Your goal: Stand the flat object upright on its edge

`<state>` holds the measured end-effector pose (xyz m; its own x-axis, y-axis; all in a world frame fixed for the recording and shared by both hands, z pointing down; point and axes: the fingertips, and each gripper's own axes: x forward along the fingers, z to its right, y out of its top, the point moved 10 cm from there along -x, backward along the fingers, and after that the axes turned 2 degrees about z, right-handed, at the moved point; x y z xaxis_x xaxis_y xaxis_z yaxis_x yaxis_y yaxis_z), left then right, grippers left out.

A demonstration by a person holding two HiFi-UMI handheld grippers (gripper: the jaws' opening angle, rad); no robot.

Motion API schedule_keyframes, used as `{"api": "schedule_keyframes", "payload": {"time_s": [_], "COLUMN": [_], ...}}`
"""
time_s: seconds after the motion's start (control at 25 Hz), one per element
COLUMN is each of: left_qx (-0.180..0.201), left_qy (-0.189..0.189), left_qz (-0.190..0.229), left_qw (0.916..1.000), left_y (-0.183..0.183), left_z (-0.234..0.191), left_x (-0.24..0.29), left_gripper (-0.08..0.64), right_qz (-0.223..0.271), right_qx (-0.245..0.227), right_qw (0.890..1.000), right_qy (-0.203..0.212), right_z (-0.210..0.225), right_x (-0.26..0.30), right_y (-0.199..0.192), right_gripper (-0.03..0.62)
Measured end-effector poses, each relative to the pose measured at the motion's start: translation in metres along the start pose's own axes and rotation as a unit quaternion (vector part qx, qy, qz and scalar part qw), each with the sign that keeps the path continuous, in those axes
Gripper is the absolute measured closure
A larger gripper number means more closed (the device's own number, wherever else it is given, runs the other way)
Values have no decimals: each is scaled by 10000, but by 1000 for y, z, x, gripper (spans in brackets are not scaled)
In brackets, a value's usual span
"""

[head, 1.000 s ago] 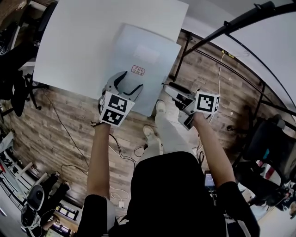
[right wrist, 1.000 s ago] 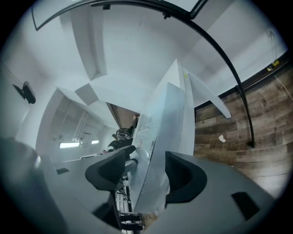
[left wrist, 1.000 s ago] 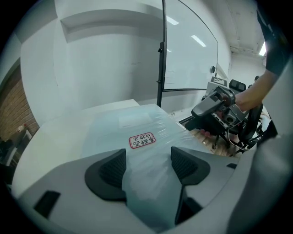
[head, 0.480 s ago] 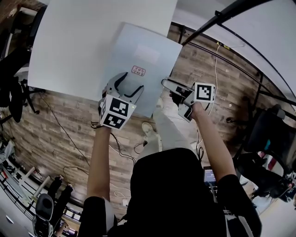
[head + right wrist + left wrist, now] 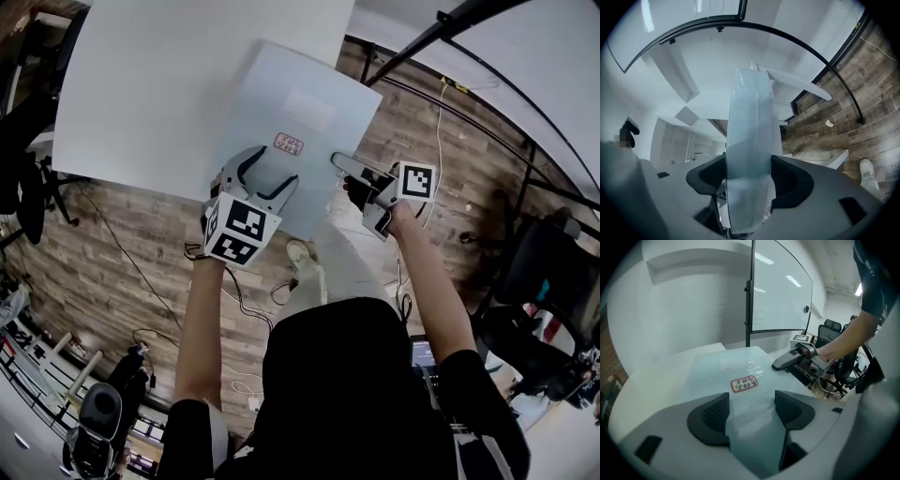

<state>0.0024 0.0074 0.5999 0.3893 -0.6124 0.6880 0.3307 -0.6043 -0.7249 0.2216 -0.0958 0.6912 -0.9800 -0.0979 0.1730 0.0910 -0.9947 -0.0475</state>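
Observation:
A thick pale-blue flat board with a red label lies on the white table, its near end overhanging the table edge. My left gripper hovers open over the board's near end, and its pads frame the board and the label. My right gripper comes in from the right and straddles the board's right edge. Its jaws have just been opening. In the right gripper view the board's edge fills the gap of that gripper, and I see no squeeze.
A black curved stand and a glass panel rise to the right of the table. Wood floor with cables lies below the overhang. Office chairs stand at the far right, and the person's shoe is under the board.
My right gripper has rolled and slid left, so its jaws now sit around the board's right edge. My left gripper has shifted a little over the board's near end.

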Motion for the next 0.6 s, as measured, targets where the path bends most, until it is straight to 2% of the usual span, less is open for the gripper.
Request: {"api": "schedule_keyframes", "payload": {"time_s": [0.6], "left_qx": [17], "left_qy": [-175], "left_qz": [-51], "left_qw": [9998], "left_y": [0], "left_z": [3], "left_x": [1], "left_gripper": [244], "right_qz": [-200], "right_qx": [209], "right_qw": [9977], "right_qy": [616], "right_z": [9], "right_x": [24], "right_y": [9], "right_gripper": [307]}}
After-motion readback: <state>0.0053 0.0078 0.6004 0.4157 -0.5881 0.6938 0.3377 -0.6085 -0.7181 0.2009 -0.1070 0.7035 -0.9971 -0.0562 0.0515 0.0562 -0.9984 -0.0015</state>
